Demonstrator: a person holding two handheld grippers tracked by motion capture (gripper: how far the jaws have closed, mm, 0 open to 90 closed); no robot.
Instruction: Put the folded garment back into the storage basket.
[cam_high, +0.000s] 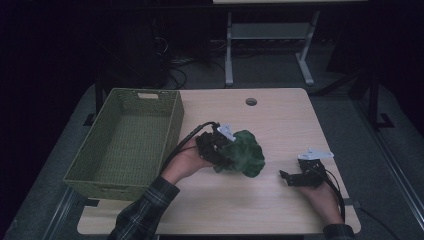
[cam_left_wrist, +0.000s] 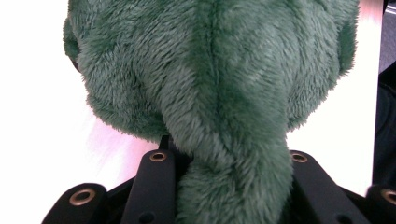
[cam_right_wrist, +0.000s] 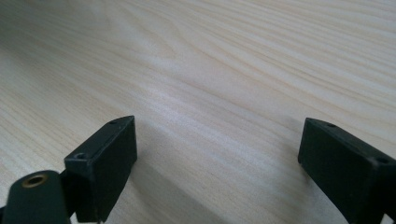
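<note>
The green woven basket (cam_high: 125, 145) sits at the bench's (cam_high: 280, 125) left, while the left tongs (cam_high: 220, 150) clamp the green plush toy (cam_high: 245, 152) just beside it and the right tongs (cam_high: 290, 177) gape apart.

Fuzzy green plush toy (cam_high: 245, 152), seemingly lifted above table centre.

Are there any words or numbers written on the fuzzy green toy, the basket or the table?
None: no words, numbers or signs can be read anywhere.
Green plush toy: plain fur, no tag in sight.
Green woven basket: a pale patch on its far rim is too small to tell whether it bears writing.
Wooden table: bare wood grain.
Left gripper and right gripper: no markings.
</note>
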